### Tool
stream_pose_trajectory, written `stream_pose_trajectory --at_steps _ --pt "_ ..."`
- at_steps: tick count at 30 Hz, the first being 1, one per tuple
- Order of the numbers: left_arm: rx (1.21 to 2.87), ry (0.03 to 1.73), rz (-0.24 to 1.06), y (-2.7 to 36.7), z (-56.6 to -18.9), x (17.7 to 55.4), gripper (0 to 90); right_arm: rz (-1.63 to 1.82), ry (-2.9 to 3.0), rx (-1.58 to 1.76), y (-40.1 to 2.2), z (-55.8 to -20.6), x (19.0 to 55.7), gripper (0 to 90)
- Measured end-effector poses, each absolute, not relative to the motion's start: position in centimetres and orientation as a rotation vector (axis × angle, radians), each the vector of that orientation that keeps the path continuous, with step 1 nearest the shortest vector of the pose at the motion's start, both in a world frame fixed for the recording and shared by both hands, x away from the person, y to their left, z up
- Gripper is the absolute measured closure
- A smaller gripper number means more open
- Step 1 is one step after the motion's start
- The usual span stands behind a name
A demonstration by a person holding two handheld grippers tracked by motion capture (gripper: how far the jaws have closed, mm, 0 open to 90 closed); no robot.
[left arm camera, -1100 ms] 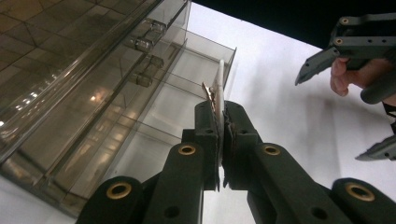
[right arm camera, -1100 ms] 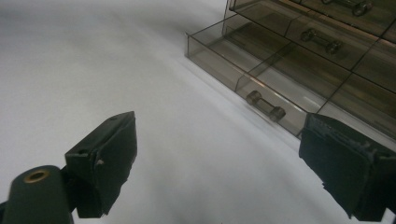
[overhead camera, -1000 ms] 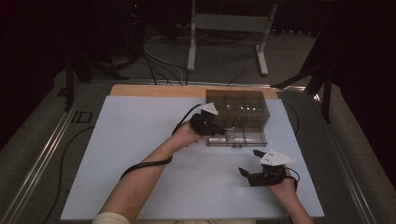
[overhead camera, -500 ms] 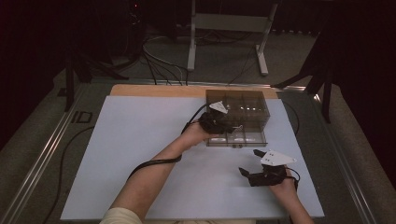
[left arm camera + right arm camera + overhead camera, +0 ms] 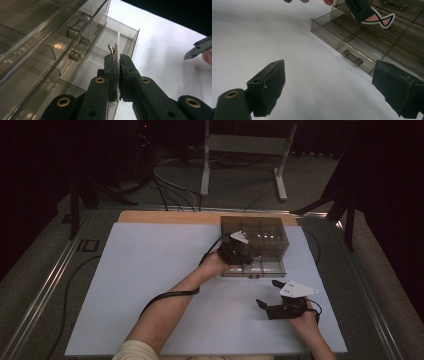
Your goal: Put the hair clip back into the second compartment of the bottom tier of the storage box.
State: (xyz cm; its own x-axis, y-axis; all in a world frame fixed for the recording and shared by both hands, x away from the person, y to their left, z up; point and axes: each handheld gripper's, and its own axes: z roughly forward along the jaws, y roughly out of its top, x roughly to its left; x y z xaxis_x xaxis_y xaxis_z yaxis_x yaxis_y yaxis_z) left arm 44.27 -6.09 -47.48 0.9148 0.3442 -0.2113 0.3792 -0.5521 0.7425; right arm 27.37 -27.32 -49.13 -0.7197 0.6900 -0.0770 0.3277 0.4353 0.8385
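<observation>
Left gripper view: left gripper is clamped on a thin flat sticker, edge-up just above the pulled-out drawer of the clear cabinet, likely for dropping in, while right gripper waits nearby, jaws wide apart.

White sheet covers my wooden table; beyond it, a metal stand and loose cables on the floor.
</observation>
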Motion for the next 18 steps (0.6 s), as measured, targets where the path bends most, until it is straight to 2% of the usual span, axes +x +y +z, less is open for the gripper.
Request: stream_pose_trajectory --at_steps 15,16,18 --pt "2.238 0.551 -0.041 -7.5 -48.5 44.4 85.0 1.201 2.284 0.86 -27.3 -49.1 27.4 11.6" --pt "2.238 0.557 -0.035 -7.5 -48.5 44.4 83.8 1.2 2.285 0.859 -27.3 -49.1 27.4 11.7" --pt "2.232 0.554 -0.015 -7.4 -48.3 44.1 70.8 1.198 2.287 0.861 -27.3 -49.2 27.4 11.6"
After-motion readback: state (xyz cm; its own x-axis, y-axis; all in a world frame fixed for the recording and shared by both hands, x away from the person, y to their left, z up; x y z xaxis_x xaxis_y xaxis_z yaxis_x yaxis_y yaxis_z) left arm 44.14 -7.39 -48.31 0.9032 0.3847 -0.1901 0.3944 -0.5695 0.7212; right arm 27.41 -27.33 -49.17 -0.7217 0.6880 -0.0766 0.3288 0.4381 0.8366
